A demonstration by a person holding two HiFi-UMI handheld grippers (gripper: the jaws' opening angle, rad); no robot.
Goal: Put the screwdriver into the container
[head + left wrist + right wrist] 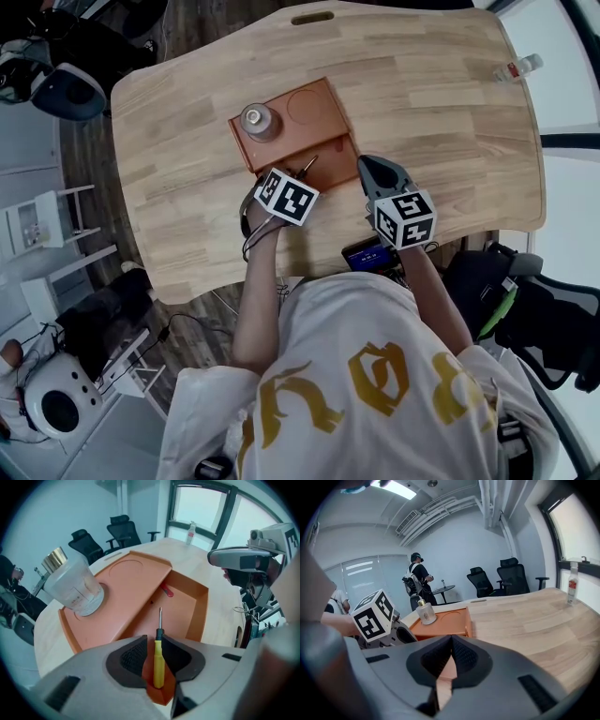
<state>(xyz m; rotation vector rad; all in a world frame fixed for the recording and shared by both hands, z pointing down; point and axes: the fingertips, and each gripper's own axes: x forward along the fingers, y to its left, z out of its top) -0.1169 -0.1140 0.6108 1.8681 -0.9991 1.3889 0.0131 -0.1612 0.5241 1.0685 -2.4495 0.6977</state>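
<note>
A screwdriver with a yellow handle and a thin metal shaft is clamped between the pads of my left gripper, which is shut on it. Its tip points over the sunken compartment of the orange tray. In the head view the left gripper hovers at the tray's near edge, with the screwdriver tip over the compartment. A small red item lies in that compartment. My right gripper hangs just right of the tray, shut and holding nothing.
A glass bottle with a metal cap stands on the tray's raised left part. A small clear bottle stands at the wooden table's far right edge. Office chairs and a standing person are beyond the table.
</note>
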